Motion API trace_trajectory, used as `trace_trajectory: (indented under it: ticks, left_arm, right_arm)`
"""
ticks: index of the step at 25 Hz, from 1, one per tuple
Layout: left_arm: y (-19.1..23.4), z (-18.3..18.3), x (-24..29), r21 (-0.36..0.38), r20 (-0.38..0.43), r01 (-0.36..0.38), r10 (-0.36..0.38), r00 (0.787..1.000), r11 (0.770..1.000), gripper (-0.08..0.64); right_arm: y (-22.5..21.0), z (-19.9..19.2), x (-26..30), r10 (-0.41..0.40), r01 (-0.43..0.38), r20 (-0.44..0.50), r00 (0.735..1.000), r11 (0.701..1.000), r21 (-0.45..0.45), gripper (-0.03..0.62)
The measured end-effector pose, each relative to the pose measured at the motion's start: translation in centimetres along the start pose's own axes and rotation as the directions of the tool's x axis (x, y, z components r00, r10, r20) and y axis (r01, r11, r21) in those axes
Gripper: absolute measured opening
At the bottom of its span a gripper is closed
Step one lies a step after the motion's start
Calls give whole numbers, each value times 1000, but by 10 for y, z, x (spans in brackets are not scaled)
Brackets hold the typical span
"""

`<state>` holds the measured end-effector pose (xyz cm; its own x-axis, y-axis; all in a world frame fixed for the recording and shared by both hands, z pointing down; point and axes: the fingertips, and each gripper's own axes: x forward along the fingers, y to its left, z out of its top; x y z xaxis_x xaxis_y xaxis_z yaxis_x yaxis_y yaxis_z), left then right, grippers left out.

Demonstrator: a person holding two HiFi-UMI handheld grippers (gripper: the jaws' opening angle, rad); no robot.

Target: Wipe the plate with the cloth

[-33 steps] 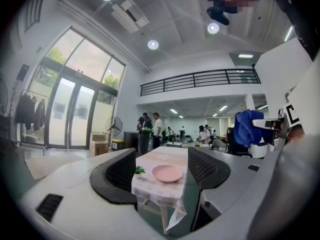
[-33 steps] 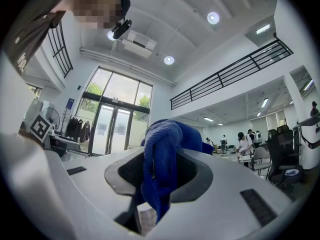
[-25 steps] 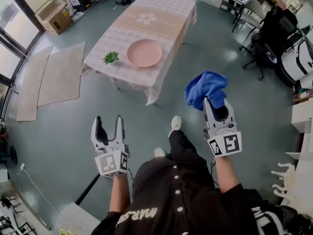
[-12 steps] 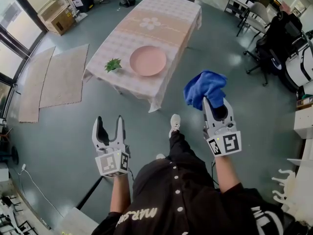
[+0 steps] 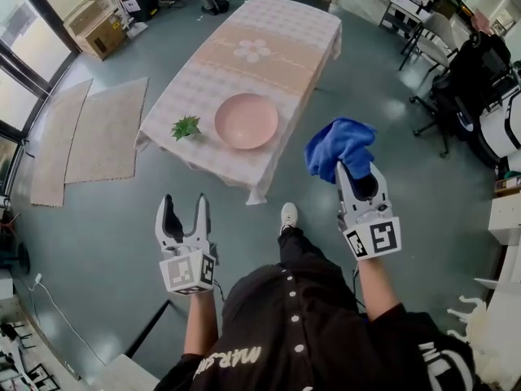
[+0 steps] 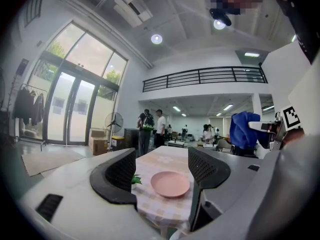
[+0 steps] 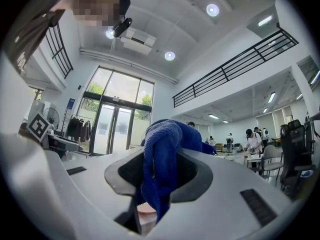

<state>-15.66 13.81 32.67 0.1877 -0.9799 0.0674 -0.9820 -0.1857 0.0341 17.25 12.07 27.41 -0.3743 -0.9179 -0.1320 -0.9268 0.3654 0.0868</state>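
Grey-green floor (image 5: 98, 243) fills most of my head view, in a tall hall with glass doors on the left and office chairs (image 5: 480, 63) off to the right. Ahead of me and well apart from both grippers stands a long counter (image 5: 269, 31) under a pink-and-white checked cloth cover with a flower print at its middle. Two pale rugs (image 5: 106, 129) lie on the floor to its left, and a cardboard box (image 5: 96, 29) sits beyond them at the far left. On the near end of the counter rests the round pink plate (image 5: 246, 120), flat and bare on top; the left gripper view shows it between the two jaws, yet far off on the counter (image 6: 170, 156), not held. My dark-shirted torso takes up the bottom of the head view, with one pale shoe (image 5: 288, 215) on the floor in front. The blue cloth (image 5: 340, 147) is bunched in the right gripper (image 5: 356, 173), raised in the air to the right of the counter; in the right gripper view the cloth (image 7: 162, 159) is pinched between the jaws and spills up over them. The left gripper (image 5: 183, 202) hangs lower on the left with its jaws wide apart and nothing between them. Just left of the plate, near the counter's edge, lies a small green leafy sprig (image 5: 186, 126).
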Motion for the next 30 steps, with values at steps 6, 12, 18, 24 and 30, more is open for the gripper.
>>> trace_trajectory:
  ticks: [6,12,18,24,30]
  left_arm:
    - [-6,8,50,-2,0,-16,16,1000,1000,319]
    - [-14,19,93,0,-7,-40,40,999,999,319]
    - [-20,21,137,-3,-20,-64,63,998,998,319]
    - [-26,25,175,-11,-24,-87,87,996,996,318]
    - [-29,21,206,-25,-39,-131,130,991,991,318]
  right_arm:
    - [-23,2,53,46,-46,12,999,999,-10,112]
    - [-57,-1,91,68,-68,14,998,998,5,112]
    - [-88,-9,130,87,-88,19,996,996,15,112]
    - [-113,-14,168,121,-121,23,992,993,4,112]
    - [-130,-21,204,173,-172,29,985,985,-20,112]
